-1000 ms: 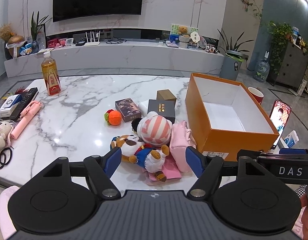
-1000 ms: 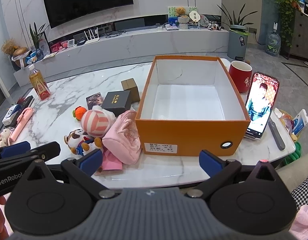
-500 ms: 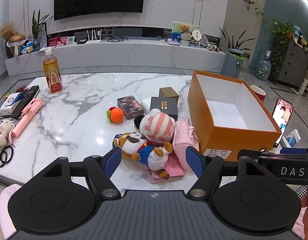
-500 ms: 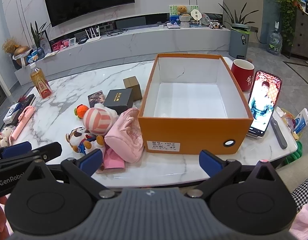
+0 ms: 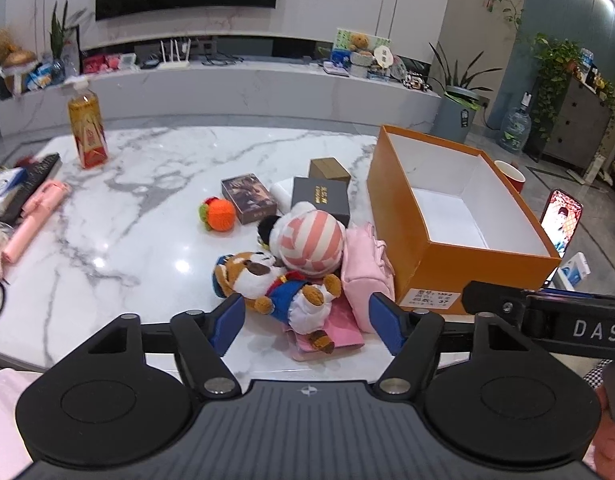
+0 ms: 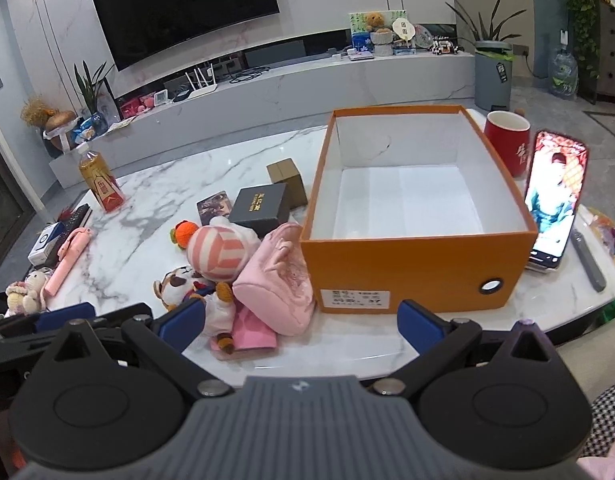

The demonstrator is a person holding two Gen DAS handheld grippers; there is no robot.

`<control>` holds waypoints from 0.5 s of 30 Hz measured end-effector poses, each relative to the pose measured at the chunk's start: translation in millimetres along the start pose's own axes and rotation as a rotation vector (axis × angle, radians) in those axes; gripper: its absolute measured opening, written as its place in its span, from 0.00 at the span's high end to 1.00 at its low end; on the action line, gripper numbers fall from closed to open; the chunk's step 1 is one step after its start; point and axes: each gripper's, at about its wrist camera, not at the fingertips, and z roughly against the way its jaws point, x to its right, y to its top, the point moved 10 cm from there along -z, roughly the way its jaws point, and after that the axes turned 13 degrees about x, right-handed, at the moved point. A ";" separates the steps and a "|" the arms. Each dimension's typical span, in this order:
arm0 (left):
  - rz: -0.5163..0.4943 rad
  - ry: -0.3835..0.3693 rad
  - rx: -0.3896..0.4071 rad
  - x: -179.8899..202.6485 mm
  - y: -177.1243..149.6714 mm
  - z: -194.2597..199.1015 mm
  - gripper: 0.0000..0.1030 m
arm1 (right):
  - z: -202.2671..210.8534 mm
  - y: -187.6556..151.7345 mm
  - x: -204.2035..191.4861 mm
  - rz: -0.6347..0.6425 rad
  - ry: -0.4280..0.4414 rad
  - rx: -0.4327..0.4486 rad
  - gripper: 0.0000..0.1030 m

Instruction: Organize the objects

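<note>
While the orange box (image 6: 411,264) stands empty, the left gripper (image 5: 307,320) is held over the plush dog (image 5: 275,284) on the marble table (image 5: 119,216), jaws just narrowed yet clear of it; the right gripper (image 6: 301,326) gapes wide, nothing gripped; sorting is judged unstarted.

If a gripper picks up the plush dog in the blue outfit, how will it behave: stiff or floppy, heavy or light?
The plush dog looks soft and stuffed, so it will probably squash between the pads and feel light. Its limbs sprawl loosely, so they will likely dangle. It leans on the striped plush ball, which may shift or roll once the dog is lifted.
</note>
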 end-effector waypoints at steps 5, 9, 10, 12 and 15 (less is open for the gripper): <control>0.001 -0.041 -0.022 -2.2 0.9 -14.3 0.39 | -16.5 -1.9 -5.5 -0.008 0.022 -0.033 0.21; 0.051 -0.071 -0.067 -11.0 -1.4 -28.6 0.47 | -34.3 -1.7 -14.2 -0.010 0.049 -0.066 0.39; 0.065 -0.070 -0.078 -15.0 -2.6 -32.8 0.47 | -39.1 -1.1 -17.4 -0.005 0.059 -0.073 0.40; 0.104 -0.058 -0.106 -24.4 -6.1 -42.2 0.47 | -48.9 1.0 -25.4 0.013 0.077 -0.084 0.40; 0.175 -0.030 -0.153 -40.8 -13.5 -58.1 0.47 | -63.2 6.3 -38.0 0.044 0.101 -0.092 0.40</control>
